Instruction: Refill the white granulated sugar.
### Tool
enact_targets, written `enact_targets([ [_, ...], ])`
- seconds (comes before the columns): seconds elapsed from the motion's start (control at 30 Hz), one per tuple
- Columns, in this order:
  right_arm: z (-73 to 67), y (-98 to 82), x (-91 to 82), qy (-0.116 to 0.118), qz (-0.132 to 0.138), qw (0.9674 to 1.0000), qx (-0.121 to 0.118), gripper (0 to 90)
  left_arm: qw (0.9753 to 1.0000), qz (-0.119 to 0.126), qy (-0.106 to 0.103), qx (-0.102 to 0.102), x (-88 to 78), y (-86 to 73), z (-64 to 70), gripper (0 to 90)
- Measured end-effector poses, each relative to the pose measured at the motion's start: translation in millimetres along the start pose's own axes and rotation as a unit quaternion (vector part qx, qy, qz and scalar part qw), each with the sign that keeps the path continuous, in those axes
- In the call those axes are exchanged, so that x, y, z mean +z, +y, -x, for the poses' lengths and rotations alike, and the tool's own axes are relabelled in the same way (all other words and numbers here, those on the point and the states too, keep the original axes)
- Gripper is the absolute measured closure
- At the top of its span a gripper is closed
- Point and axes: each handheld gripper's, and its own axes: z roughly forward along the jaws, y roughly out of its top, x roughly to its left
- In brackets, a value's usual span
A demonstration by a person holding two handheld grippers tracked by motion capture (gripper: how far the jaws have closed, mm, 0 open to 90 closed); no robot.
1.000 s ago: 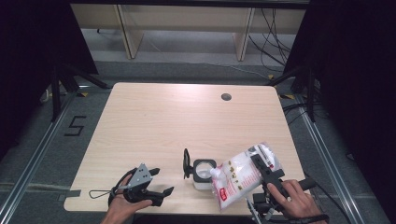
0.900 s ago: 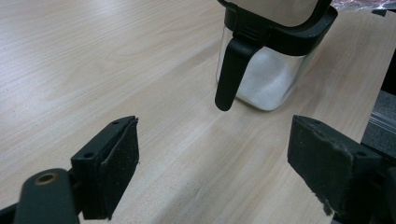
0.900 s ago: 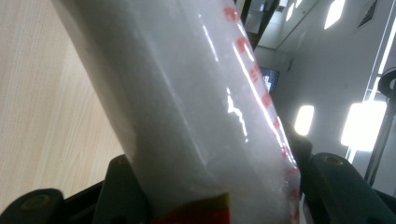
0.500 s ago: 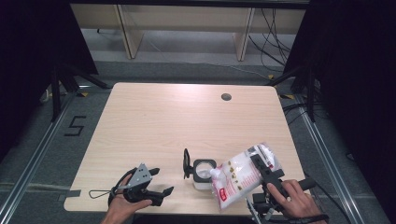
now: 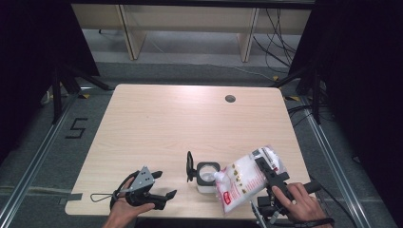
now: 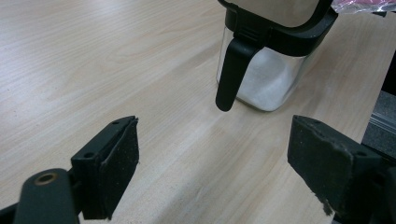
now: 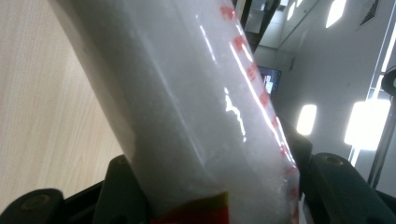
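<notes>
A clear bag of white granules with red print (image 5: 242, 180) is tilted, its lower corner at the mouth of a small square glass jar (image 5: 207, 175). The jar's black lid (image 5: 190, 166) stands flipped up at its left side. My right gripper (image 5: 267, 172) is shut on the bag, which in the right gripper view (image 7: 187, 116) sits squeezed between both jaws. My left gripper (image 5: 165, 184) rests near the table's front edge, left of the jar, open and holding nothing. In the left gripper view its pads (image 6: 123, 158) stand wide apart, and the jar (image 6: 268, 77) beyond them holds some white granules.
The light wooden table (image 5: 166, 123) has a round cable hole (image 5: 230, 99) at the back right. Both hands work at the front edge. Black stands and metal rails flank the table, with shelf legs behind.
</notes>
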Motion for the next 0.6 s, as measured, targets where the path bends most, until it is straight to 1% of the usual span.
enact_targets([
  [0.03, -0.3, -0.7, 0.3, -0.003, 0.003, 1.0, 0.004, 50.9, 1.0, 0.0, 0.0, 0.007, 0.2, 0.4, -1.1, 16.1],
  [0.07, -0.3, -0.7, 0.3, -0.003, 0.003, 1.0, 0.004, 50.9, 1.0, 0.0, 0.0, 0.007, 0.2, 0.4, -1.1, 16.1],
  [0.1, -3.2, -1.4, -0.2, -0.003, -0.001, 0.9998, 0.018, 50.9, 1.0, 0.0, -0.001, 0.006, 0.1, 0.4, -0.8, 16.1],
  [0.13, -2.5, -1.7, 0.5, -0.005, 0.003, 0.9999, 0.014, 51.0, 1.0, 0.0, -0.001, 0.006, 0.1, 0.4, -0.8, 16.1],
  [0.17, -2.4, -2.2, 0.2, 0.01, -0.005, 0.9997, 0.02, 51.0, 1.0, 0.0, -0.001, 0.007, 0.0, 0.4, -0.8, 16.1],
  [0.2, -2.4, -2.2, 0.2, 0.01, -0.005, 0.9997, 0.02, 51.0, 1.0, 0.0, 0.002, -0.001, -0.1, 0.1, 0.1, 16.1],
  [0.23, -4.1, -3.5, 2.0, -0.003, 0.006, 0.9997, 0.025, 51.1, 1.0, 0.0, 0.002, 0.0, -0.1, 0.2, -0.1, 16.1],
  [0.27, -2.6, -4.3, 2.7, 0.005, 0.006, 0.9998, 0.016, 51.4, 1.0, 0.0, 0.001, 0.0, -0.3, 0.2, -0.1, 16.1],
  [0.3, -5.7, -5.7, 2.7, 0.018, -0.002, 0.9992, 0.036, 51.7, 1.0, 0.0, 0.002, 0.0, -0.4, 0.2, -0.2, 16.1],
  [0.33, -5.7, -5.7, 2.7, 0.018, -0.002, 0.9992, 0.036, 51.7, 1.0, 0.0, 0.002, 0.0, -0.4, 0.2, -0.2, 16.1],
  [0.37, -6.0, -6.8, 4.4, 0.006, 0.009, 0.9994, 0.032, 51.7, 1.0, 0.001, 0.002, 0.0, -0.2, 0.2, -0.3, 16.1],
  [0.4, -6.0, -6.8, 4.4, 0.006, 0.009, 0.9994, 0.032, 51.7, 1.0, 0.001, 0.002, 0.0, -0.2, 0.2, -0.3, 16.1],
  [0.43, -4.5, -6.0, 3.1, 0.015, -0.001, 0.9995, 0.027, 51.8, 1.0, 0.0, 0.002, 0.0, -0.3, 0.2, -0.2, 16.1],
  [0.47, -4.5, -6.0, 3.1, 0.015, -0.001, 0.9995, 0.027, 51.8, 1.0, 0.0, 0.001, 0.0, -0.3, 0.2, -0.2, 16.1],
  [0.5, -6.1, -5.9, 3.1, 0.017, -0.003, 0.9991, 0.037, 51.8, 1.0, 0.0, 0.002, 0.0, -0.3, 0.3, -0.2, 16.1],
  [0.53, -6.1, -5.9, 3.1, 0.017, -0.003, 0.9991, 0.037, 51.8, 1.0, 0.0, 0.002, 0.0, -0.3, 0.3, -0.2, 16.1],
  [0.57, -4.5, -5.9, 3.2, 0.014, 0.0, 0.9995, 0.027, 51.8, 1.0, 0.002, 0.001, 0.0, -0.2, 0.2, -0.1, 16.1],
  [0.6, -4.5, -5.9, 3.2, 0.014, 0.0, 0.9995, 0.027, 51.8, 1.0, 0.002, 0.001, 0.0, -0.2, 0.2, -0.1, 16.1],
])
